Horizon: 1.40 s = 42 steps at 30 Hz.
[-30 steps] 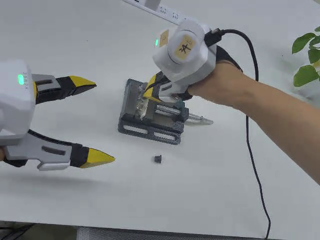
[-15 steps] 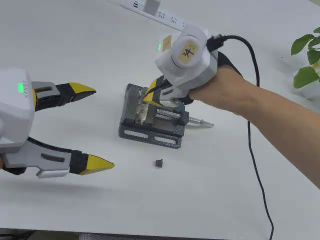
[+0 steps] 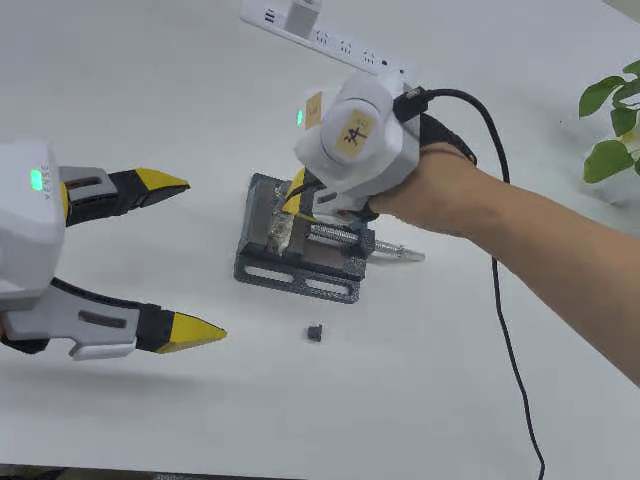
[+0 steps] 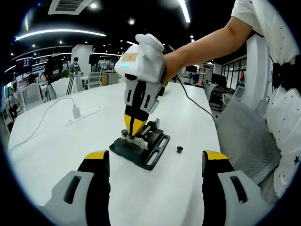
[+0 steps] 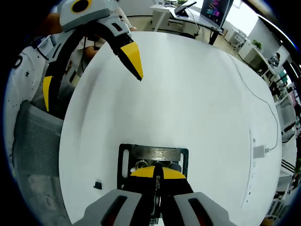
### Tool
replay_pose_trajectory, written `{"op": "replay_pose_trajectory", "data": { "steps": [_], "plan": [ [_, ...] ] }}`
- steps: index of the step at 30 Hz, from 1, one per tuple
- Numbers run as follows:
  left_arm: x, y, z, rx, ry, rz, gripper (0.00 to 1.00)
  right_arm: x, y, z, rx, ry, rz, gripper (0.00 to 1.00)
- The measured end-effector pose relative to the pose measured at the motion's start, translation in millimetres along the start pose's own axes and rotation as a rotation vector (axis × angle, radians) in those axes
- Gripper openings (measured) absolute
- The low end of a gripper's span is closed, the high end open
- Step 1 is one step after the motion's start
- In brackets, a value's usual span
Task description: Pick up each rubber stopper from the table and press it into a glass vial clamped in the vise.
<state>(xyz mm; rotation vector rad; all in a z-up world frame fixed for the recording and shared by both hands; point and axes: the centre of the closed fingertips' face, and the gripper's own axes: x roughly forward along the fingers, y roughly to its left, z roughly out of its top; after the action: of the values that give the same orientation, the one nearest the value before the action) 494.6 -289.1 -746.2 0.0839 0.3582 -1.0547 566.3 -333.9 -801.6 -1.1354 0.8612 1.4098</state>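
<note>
Broadly, a white table (image 3: 450, 400) in an open office carries a power strip (image 3: 330, 35), the vise (image 3: 300, 270) and one loose rubber stopper (image 3: 314, 333) near it. Right gripper (image 3: 292, 205), jaws clenched, sits over the clamped vial (image 3: 280, 232); left gripper (image 3: 206, 259) gapes wide.

Matt dark metal vise (image 3: 300, 262), smooth white table (image 3: 420, 400), black rubber stopper (image 3: 314, 333).

The tan sticker (image 3: 352, 130) on top of my right gripper (image 3: 291, 203) carried a dark handwritten mark that I could not read. Faint lettering (image 3: 46, 193) beside the green light (image 3: 37, 180) on my left gripper (image 3: 206, 258) was too small to make out.
</note>
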Motion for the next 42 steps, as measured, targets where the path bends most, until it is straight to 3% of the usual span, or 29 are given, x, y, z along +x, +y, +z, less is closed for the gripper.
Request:
{"op": "replay_pose_trajectory", "data": {
  "steps": [5, 8, 10, 15, 17, 21, 32, 42],
  "plan": [
    [1.2, 0.9, 2.2, 0.003, -0.006, 0.003, 0.79, 0.8, 1.2, 0.0, -0.081, 0.027, -0.028, 0.0],
    [1.5, 0.3, 3.2, 0.007, -0.007, 0.004, 0.79, 2.1, -1.2, -3.6, -0.086, 0.017, -0.037, 0.0],
    [1.5, -1.5, 3.5, 0.01, -0.005, 0.001, 0.79, 2.1, -3.7, -4.7, -0.045, -0.005, -0.04, 0.0],
    [-1.0, -4.7, 7.4, 0.021, 0.0, 0.0, 0.79, 2.4, -6.6, -5.5, -0.056, 0.013, -0.036, 0.0],
    [-2.1, -4.4, 8.3, 0.026, 0.004, 0.005, 0.79, 2.3, -7.2, -6.1, 0.009, -0.01, -0.032, 0.0],
    [-5.7, -4.4, 11.8, 0.034, 0.003, 0.015, 0.79, 1.3, -9.2, -8.8, 0.056, -0.056, -0.043, 0.0],
    [-9.3, -8.7, 13.2, 0.051, 0.023, 0.022, 0.79, 0.4, -5.1, -8.7, 0.125, -0.108, -0.048, 0.0],
    [-10.8, -14.7, 15.2, 0.065, 0.037, 0.022, 0.79, -13.1, -1.6, -8.8, 0.18, -0.177, -0.074, 0.05]
  ]
}}
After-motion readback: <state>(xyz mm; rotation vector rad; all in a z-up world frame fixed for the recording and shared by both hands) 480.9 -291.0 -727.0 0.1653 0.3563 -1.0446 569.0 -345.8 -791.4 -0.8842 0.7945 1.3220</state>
